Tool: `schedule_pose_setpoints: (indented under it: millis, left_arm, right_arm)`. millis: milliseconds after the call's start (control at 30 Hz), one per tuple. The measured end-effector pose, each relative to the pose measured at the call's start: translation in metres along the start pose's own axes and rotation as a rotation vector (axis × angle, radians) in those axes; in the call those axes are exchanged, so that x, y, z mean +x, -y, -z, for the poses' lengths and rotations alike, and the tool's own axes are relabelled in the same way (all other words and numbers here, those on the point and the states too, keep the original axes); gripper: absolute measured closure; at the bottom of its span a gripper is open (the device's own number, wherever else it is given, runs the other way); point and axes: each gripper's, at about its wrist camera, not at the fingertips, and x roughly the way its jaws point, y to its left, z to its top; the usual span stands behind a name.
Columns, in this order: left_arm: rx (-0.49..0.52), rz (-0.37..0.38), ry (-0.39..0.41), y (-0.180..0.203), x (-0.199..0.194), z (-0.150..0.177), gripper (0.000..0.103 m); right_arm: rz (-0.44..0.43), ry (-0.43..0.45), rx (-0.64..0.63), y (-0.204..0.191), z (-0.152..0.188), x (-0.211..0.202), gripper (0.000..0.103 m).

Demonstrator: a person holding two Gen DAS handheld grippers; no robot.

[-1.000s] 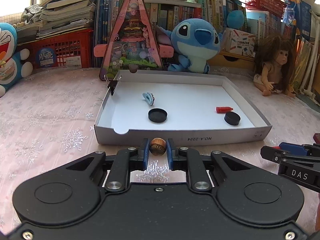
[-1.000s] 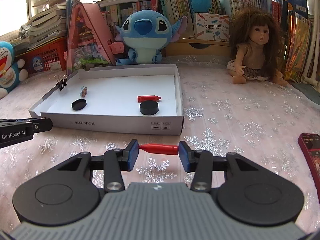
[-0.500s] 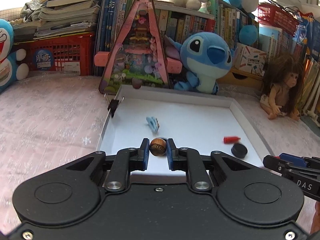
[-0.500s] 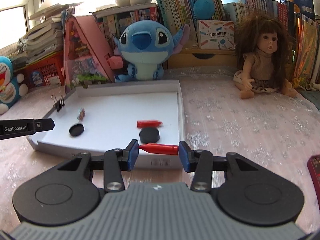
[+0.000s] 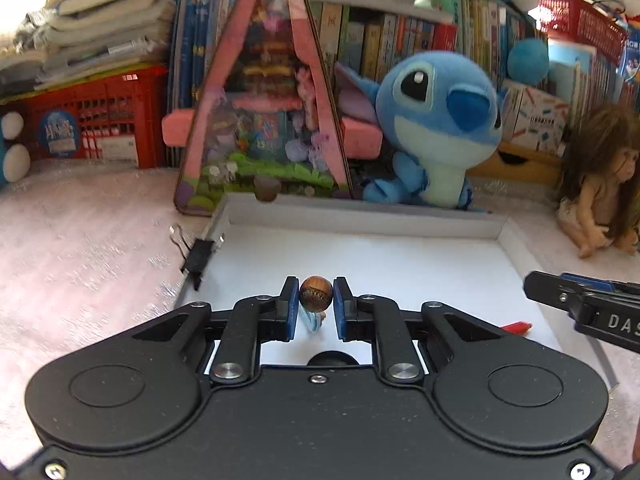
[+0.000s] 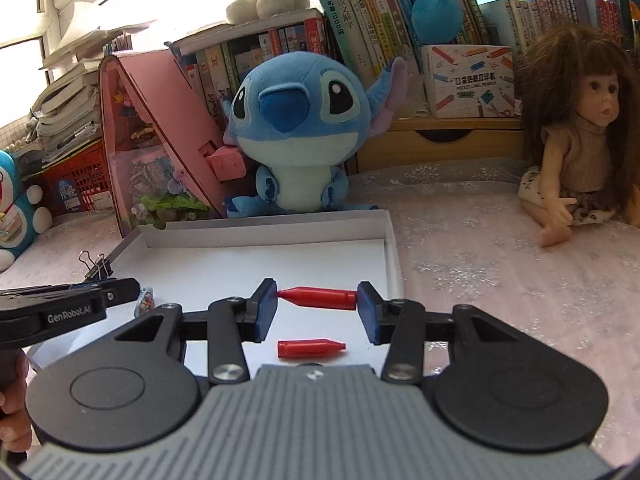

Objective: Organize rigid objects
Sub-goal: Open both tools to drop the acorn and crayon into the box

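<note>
My left gripper [image 5: 316, 300] is shut on a small brown ball [image 5: 315, 294] and hangs over the white cardboard tray [image 5: 360, 216]. Under it on the tray floor lies a small light-blue trinket [image 5: 314, 320]. My right gripper [image 6: 317, 299] is shut on a red crayon-shaped piece [image 6: 320, 297], held crosswise by its two ends above the tray [image 6: 280, 228]. A second red piece [image 6: 310, 348] lies on the tray floor just below it. The left gripper's finger [image 6: 72, 300] shows at the left of the right wrist view, the right one's finger [image 5: 584, 300] at the right of the left wrist view.
A black binder clip [image 5: 198, 258] grips the tray's left wall. Behind the tray stand a pink triangular toy house [image 5: 264, 104], a blue plush [image 5: 436, 128] and bookshelves. A doll [image 6: 576, 140] sits on the pink snowflake cloth to the right. A hand [image 6: 12, 404] shows at bottom left.
Both grippers have moved forward from in front of the tray to above its floor, still holding the ball and the red piece. The black discs have dropped out of sight beneath them.
</note>
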Motion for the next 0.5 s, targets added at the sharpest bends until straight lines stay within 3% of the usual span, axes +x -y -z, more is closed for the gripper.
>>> schedule_pose_setpoints:
  millis: [500]
  left_arm:
    - [0.029, -0.021, -0.022, 0.004, 0.017, 0.011, 0.086]
  right_arm:
    - [0.073, -0.051, -0.073, -0.010, 0.015, 0.027, 0.054]
